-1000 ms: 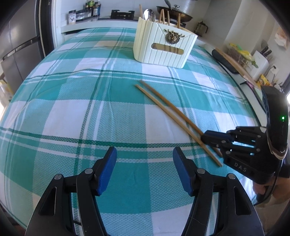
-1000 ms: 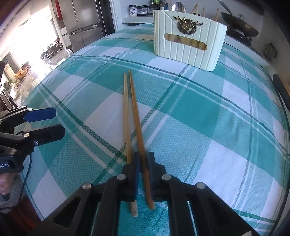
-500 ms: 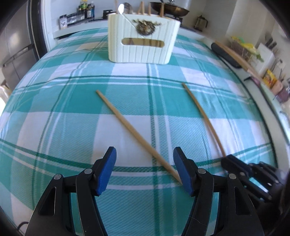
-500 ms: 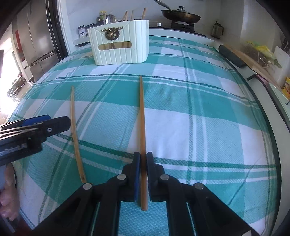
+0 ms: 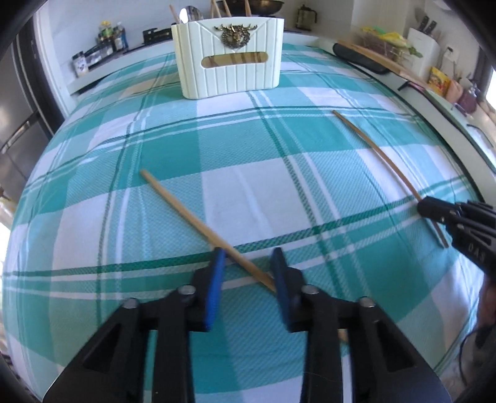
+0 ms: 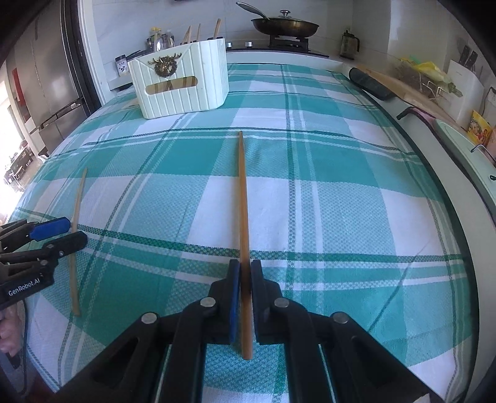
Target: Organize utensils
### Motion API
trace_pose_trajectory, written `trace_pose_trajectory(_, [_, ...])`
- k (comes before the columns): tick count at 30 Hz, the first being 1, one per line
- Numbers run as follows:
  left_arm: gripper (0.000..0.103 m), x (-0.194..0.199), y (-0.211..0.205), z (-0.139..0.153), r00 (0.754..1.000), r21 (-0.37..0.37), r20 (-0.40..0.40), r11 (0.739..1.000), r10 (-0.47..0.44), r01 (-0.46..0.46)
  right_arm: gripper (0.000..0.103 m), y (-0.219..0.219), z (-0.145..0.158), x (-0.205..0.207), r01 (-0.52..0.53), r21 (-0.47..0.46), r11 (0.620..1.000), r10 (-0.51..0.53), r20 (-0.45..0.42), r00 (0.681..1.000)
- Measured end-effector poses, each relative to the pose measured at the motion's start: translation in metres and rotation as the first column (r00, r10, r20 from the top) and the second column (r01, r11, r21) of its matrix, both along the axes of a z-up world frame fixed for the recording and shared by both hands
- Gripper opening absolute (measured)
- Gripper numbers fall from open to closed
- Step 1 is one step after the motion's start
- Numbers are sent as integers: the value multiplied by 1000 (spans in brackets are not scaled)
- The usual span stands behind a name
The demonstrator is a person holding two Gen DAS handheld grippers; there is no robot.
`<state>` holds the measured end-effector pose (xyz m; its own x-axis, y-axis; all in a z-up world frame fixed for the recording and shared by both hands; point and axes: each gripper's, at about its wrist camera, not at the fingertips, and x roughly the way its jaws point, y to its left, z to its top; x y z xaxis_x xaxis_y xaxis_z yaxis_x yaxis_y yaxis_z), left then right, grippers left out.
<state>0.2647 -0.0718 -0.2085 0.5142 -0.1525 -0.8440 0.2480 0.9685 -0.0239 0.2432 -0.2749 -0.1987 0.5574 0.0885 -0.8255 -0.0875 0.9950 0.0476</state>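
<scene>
Two wooden chopsticks lie apart on the teal checked tablecloth. My left gripper is open, its jaws on either side of the near end of one chopstick, which lies on the cloth. My right gripper is shut on the other chopstick, which points away towards the holder. That chopstick shows at the right in the left wrist view. A cream ribbed utensil holder with several utensils in it stands at the far side; it also shows in the right wrist view.
A counter runs along the right table edge with a dark roll, a cutting board, a knife block and packets. A stove with a pan is behind. A fridge stands at the left.
The two chopsticks, side by side a second ago, are now apart. My right gripper has swung one off to the right. My left gripper has come down around the other and narrowed its jaws.
</scene>
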Motion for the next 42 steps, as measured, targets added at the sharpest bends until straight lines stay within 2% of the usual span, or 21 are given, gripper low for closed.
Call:
trace_pose_trajectory(4, [15,3,15,5,996,-39,0,995,-87,87,6,2,0,-1,0,-9,1000,0,-1,1000])
trace_pose_trajectory(7, [9,4,21,8,990,5,4,990,-143,143,6,-1,0,-2,13,0,1000,-13,-2,1000])
trace_pose_trajectory(10, [10,7,31,6,991,50,0,989,-136,136,6,-6,0,-4,44,-10,999,-44,-1,999])
trace_pose_trajectory(12, [12,10,40,3,996,11,-35,997,-82,83,6,-6,0,-5,46,-19,999,-46,-3,999])
trace_pose_trajectory(13, [16,10,45,3,997,-43,-60,998,-57,55,8,-4,1,-5,43,-26,999,-43,-4,999])
trace_pose_trajectory(15, [55,5,47,4,996,-113,-87,993,-23,13,12,0,2,-7,27,-20,999,-27,-5,1000])
trace_pose_trajectory(17, [68,-2,44,9,996,-159,-85,987,16,-30,16,4,2,-10,16,-28,999,-16,-1,1000])
trace_pose_trajectory(20, [74,-8,22,12,996,-167,-86,986,11,-25,18,8,1,-11,8,-55,998,-8,11,1000])
trace_pose_trajectory(21, [79,-10,13,11,997,-136,-80,990,14,-24,18,8,1,-10,10,-57,998,-9,12,1000])
trace_pose_trajectory(24, [79,-17,-11,-1,997,4,-79,1000,-1,2,19,8,1,-9,11,-56,998,-10,11,1000])
trace_pose_trajectory(26, [71,-27,-14,-1,999,41,-43,999,-27,29,19,7,2,-10,7,-55,998,-7,8,1000])
trace_pose_trajectory(28, [45,-31,-6,4,998,30,-45,998,-46,47,19,6,2,-12,2,-53,999,-2,6,1000])
trace_pose_trajectory(29, [23,-32,-1,5,998,37,-47,998,-49,51,19,4,2,-13,-1,-50,999,1,5,1000])
trace_pose_trajectory(30, [16,-31,5,6,998,40,-52,998,-48,50,19,2,2,-14,-3,-48,999,3,3,1000])
trace_pose_trajectory(35, [10,-18,45,6,998,23,-59,1000,4,-3,16,-9,1,-14,27,-57,998,-27,3,1000])
trace_pose_trajectory(37, [10,-14,56,7,997,-24,-71,1000,6,-8,16,-11,1,-14,35,-63,997,-35,5,999])
trace_pose_trajectory(38, [12,-13,57,6,997,-35,-73,999,7,-9,16,-10,1,-14,31,-66,997,-31,4,1000])
trace_pose_trajectory(39, [24,-12,58,6,997,-43,-73,999,6,-10,22,-9,1,-14,23,-65,998,-22,5,1000])
trace_pose_trajectory(40, [44,-12,57,5,998,-47,-68,999,6,-9,26,-8,1,-14,16,-64,998,-16,3,1000])
trace_pose_trajectory(41, [53,-11,56,4,998,-46,-59,999,10,-13,32,-8,2,-13,11,-60,998,-10,6,1000])
trace_pose_trajectory(42, [64,-10,55,4,999,-41,-49,999,20,-22,48,-7,2,-13,5,-57,998,-4,11,1000])
